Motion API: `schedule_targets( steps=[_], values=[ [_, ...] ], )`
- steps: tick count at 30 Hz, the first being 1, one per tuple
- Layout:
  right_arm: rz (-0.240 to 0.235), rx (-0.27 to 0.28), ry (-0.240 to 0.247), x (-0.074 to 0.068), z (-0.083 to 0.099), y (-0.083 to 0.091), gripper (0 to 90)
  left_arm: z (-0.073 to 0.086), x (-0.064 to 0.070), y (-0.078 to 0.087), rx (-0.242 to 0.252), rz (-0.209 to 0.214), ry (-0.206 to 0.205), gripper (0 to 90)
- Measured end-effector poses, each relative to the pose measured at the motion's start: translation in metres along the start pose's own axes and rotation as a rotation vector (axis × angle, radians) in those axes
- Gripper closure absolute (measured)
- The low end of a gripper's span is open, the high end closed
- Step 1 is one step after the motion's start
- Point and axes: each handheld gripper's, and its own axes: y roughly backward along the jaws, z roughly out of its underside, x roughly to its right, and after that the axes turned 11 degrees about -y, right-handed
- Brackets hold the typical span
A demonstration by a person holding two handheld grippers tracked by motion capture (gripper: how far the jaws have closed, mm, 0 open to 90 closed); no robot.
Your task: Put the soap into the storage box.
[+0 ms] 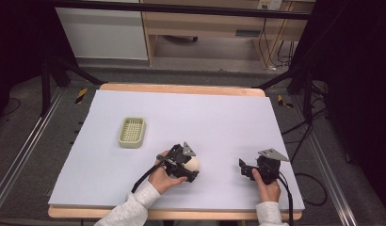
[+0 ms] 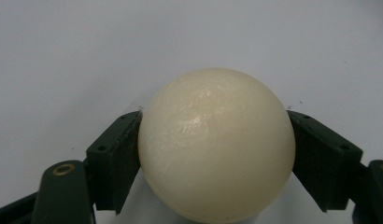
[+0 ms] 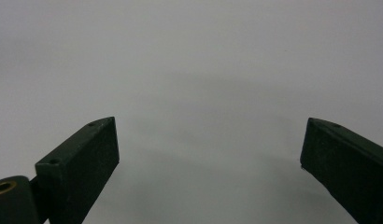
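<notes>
A pale green basket sits at ten o'clock on the desk. At six o'clock, the left tool clamps a cream ball between both jaws. At four o'clock, the right tool gapes, jaws wide apart over bare desk. No writing is readable.

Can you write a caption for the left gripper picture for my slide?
Left hand-held gripper squeezes a cream ball between its two jaws.

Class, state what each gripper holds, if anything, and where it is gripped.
The left gripper clamps the cream ball across its widest part, one jaw on each side. The right gripper is open, holding nothing.
</notes>
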Motion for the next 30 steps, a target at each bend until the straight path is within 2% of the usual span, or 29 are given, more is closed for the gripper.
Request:
schedule_targets(
  steps=[13, 20, 30],
  values=[
    [0.001, 0.001, 0.001, 0.000, 0.000, 0.000, 4.8, 0.000, -0.002, 0.003, -0.026, -0.005, -0.015, 22.8],
    [0.001, 0.001, 0.000, 0.000, 0.000, 0.000, 4.8, 0.000, -0.003, 0.012, -0.006, -0.004, -0.006, 22.9],
    [0.001, 0.001, -0.001, 0.000, 0.000, 0.000, 4.8, 0.000, -0.005, 0.030, 0.011, -0.007, -0.017, 22.9]
  ],
)
